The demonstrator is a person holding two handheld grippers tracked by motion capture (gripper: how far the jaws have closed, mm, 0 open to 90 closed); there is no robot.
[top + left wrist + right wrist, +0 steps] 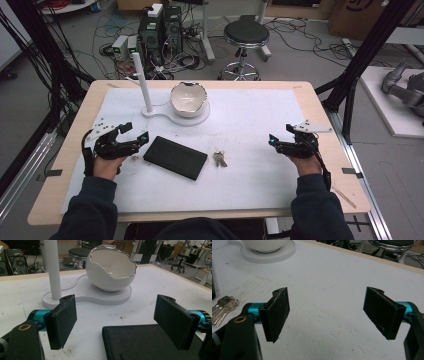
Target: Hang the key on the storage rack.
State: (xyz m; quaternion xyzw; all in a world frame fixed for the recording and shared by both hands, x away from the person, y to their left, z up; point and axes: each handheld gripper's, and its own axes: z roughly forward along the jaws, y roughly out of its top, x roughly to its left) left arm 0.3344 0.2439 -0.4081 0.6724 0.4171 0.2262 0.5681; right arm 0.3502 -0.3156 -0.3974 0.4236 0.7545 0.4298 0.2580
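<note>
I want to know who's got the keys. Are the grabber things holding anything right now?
No, nothing is held. The left gripper and the right gripper are both open. The keys and the black wallet lie loose on the table.

Left gripper [134, 134]: wallet [175, 157] lies just ahead, w/ its near corner between the jaws. Bowl [189, 99] sits on stand base [165, 114] farther ahead; post [141, 82] stands on same base, left of bowl. Right gripper [279, 136]: keys [219, 159] lie ahead-left on table [310, 105], btwn it and the wallet.
</note>
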